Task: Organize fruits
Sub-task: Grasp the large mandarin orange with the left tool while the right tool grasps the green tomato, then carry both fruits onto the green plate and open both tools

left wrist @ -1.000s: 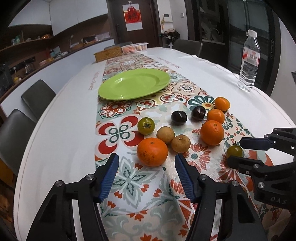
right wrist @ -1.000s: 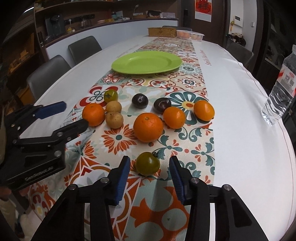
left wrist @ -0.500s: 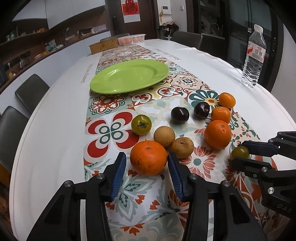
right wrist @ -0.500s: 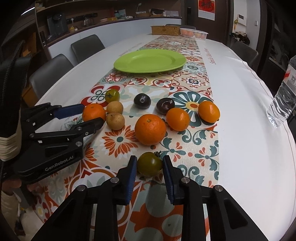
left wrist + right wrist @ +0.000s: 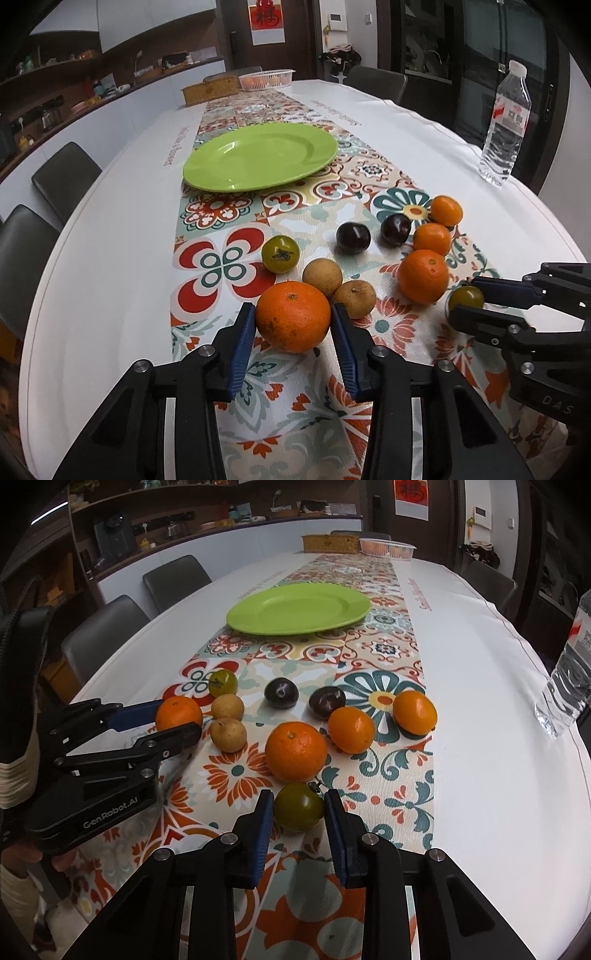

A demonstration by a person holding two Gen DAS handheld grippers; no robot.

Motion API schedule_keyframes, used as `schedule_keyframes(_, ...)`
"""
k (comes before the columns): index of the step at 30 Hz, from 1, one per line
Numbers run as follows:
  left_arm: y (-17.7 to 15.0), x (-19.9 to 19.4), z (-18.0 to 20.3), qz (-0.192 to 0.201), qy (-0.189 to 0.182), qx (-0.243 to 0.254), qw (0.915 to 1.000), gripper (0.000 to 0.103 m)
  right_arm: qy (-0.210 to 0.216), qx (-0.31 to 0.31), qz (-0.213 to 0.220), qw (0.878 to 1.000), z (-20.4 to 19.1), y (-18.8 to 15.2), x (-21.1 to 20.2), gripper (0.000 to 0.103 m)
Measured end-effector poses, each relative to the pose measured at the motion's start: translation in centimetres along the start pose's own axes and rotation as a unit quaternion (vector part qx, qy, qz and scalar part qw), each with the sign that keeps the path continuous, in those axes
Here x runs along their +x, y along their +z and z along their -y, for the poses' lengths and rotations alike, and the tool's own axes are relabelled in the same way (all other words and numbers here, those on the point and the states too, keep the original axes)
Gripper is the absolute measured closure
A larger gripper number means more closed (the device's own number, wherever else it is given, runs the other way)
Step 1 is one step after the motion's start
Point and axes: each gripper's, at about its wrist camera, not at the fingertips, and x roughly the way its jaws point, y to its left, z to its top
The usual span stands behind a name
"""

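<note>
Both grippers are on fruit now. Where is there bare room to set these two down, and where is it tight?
The green plate holds nothing. The runner strip between the plate and the dark plums is also free, as is the white cloth toward the water bottle. Around the orange and the green tomato, fruit crowds close.

Water bottle (image 5: 567, 675) cut off, perhaps half.
</note>
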Motion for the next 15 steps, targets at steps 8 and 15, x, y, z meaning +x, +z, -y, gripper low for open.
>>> schedule_keyframes(8,1.0,-2.6,0.5,0.02,0.012,-0.016,0.9996,0.062,0.012,-0.021,0.034,0.999,-0.2,1.3,-1.8,0.074)
schedule_keyframes(15,2.3,-3.9,0.4,0.036,0.023,-0.041,0.9983,0.062,0.036,-0.027,0.06,0.997,0.3,3.4,-3.2,0.074)
